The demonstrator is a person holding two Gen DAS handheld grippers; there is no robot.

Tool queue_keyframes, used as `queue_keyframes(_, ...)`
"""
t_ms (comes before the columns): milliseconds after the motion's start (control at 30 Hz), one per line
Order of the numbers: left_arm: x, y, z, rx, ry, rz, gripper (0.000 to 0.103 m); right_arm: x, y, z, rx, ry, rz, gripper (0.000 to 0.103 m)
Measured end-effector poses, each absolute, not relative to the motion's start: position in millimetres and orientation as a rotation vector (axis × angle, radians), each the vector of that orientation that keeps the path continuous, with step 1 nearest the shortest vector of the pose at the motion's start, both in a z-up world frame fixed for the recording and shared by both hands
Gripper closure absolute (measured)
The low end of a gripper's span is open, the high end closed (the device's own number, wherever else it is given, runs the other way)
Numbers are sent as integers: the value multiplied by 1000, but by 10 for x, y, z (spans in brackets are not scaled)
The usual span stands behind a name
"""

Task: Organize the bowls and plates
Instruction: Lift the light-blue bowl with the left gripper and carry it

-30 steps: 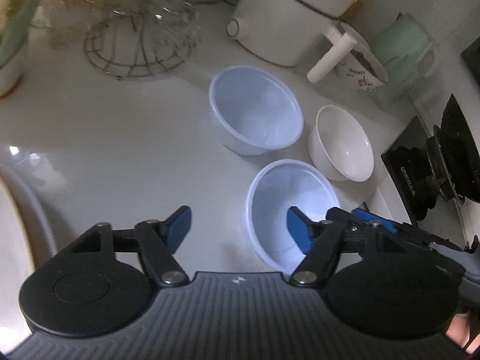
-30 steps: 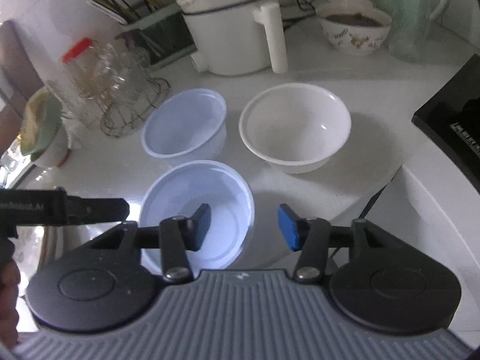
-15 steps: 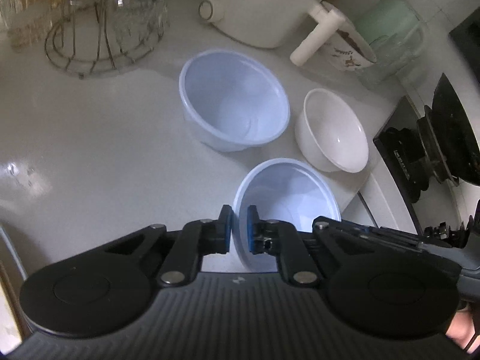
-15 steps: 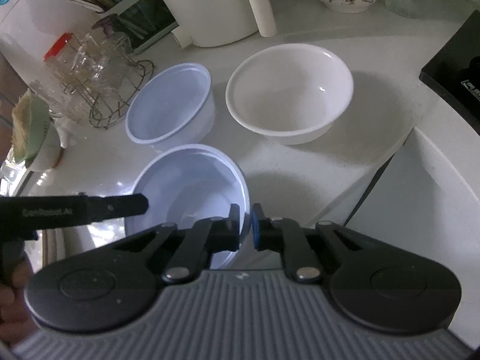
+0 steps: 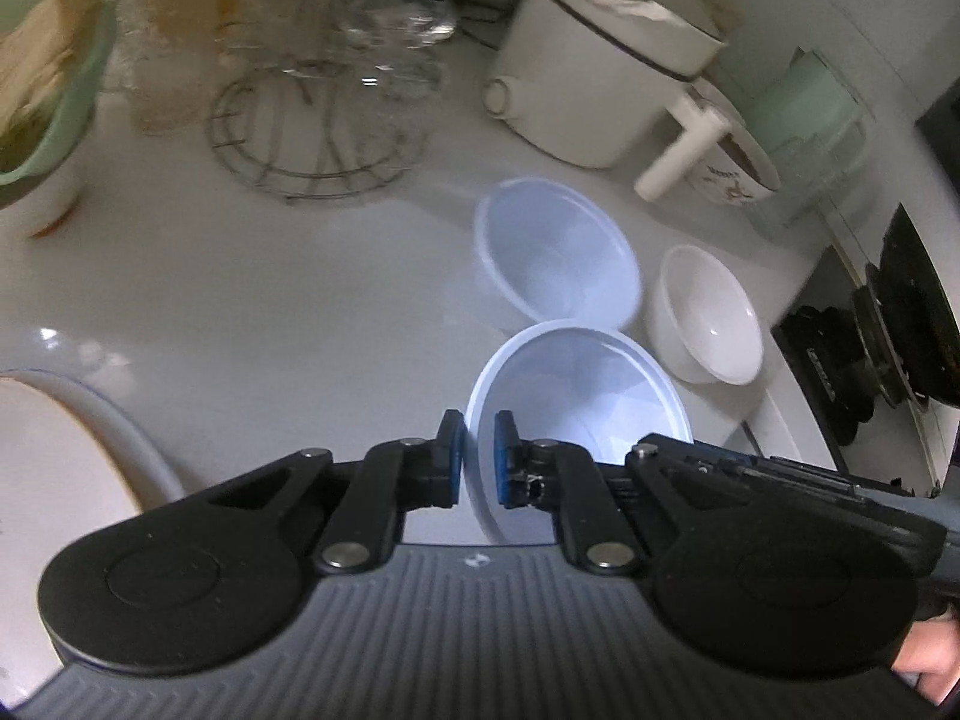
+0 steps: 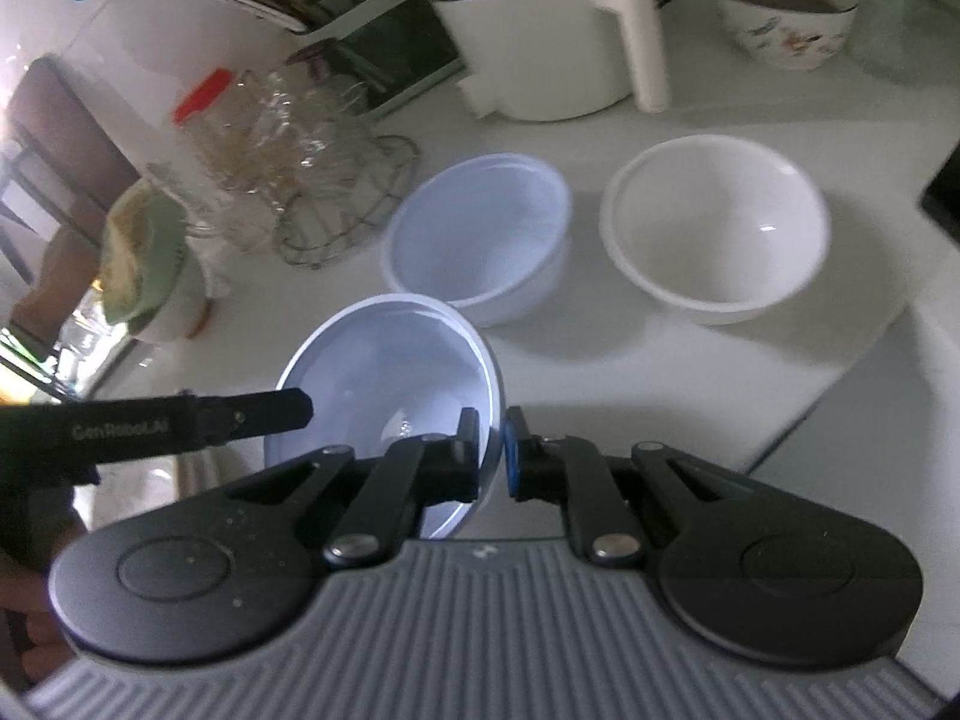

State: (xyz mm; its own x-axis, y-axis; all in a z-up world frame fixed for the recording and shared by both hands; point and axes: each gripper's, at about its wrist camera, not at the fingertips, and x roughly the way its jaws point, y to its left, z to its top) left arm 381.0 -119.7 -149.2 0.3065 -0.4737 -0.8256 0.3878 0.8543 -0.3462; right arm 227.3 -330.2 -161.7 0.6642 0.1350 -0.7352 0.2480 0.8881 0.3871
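Observation:
Both grippers hold one pale blue plastic bowl [image 5: 576, 396], also in the right wrist view [image 6: 390, 372], lifted off the white counter. My left gripper [image 5: 479, 462] is shut on its left rim. My right gripper [image 6: 492, 450] is shut on its right rim. A second pale blue bowl [image 5: 558, 258], seen also from the right wrist [image 6: 480, 240], sits on the counter just beyond. A white bowl [image 5: 708, 312] stands to its right, also in the right wrist view [image 6: 714, 228].
A wire rack with glasses [image 5: 324, 120] stands at the back left, a white cooker with a handle [image 5: 600, 60] behind the bowls, a patterned bowl [image 6: 786, 18] and a black stove [image 5: 888, 324] to the right. A white plate rim [image 5: 90, 420] lies at left.
Both grippers closed on the near blue bowl's rim, then raised it from the counter toward the second blue bowl.

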Motion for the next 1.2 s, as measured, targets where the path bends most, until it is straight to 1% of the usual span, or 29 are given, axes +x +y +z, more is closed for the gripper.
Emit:
queue_keyframes(333, 3860, -863, -1674, -70, 1141, -453, 90, 2576, -2944, -1723, 427, 885, 24, 92)
queue_keyframes(500, 3801, -972, -1779, 22, 1126, -419, 90, 2626, -2904, -1820, 410, 911, 41, 92)
queue_keyframes(700, 3828, -997, -1838, -12, 1144, -401, 90, 2665, -2921, -1897, 400, 920, 46, 92)
queue_keyframes(733, 3828, -998, -1828, -8, 1142, -397, 89, 2676, -2921, -1897, 401, 921, 47, 90)
queue_keyframes(800, 3833, -1008, -1795, 6, 1138, -391, 85, 2671, -2917, -1875, 400, 913, 39, 90)
queue_keyframes(867, 3831, -967, -1732, -5, 1129, -389, 76, 2663, -2905, -1824, 387, 896, 28, 89)
queue_keyframes(900, 3836, -946, -1697, -11, 1119, -390, 75, 2659, -2888, -1790, 371, 892, 22, 83)
queue_keyframes(933, 3840, -921, -1658, -13, 1110, -391, 73, 2659, -2876, -1765, 359, 891, 19, 72)
queue_keyframes(1000, 3845, -878, -1573, -5, 1091, -387, 69, 2644, -2856, -1693, 347, 871, 16, 58)
queue_keyframes(1200, 3760, -738, -1227, 0, 1024, -405, 65, 2528, -2764, -1400, 315, 785, 10, 59)
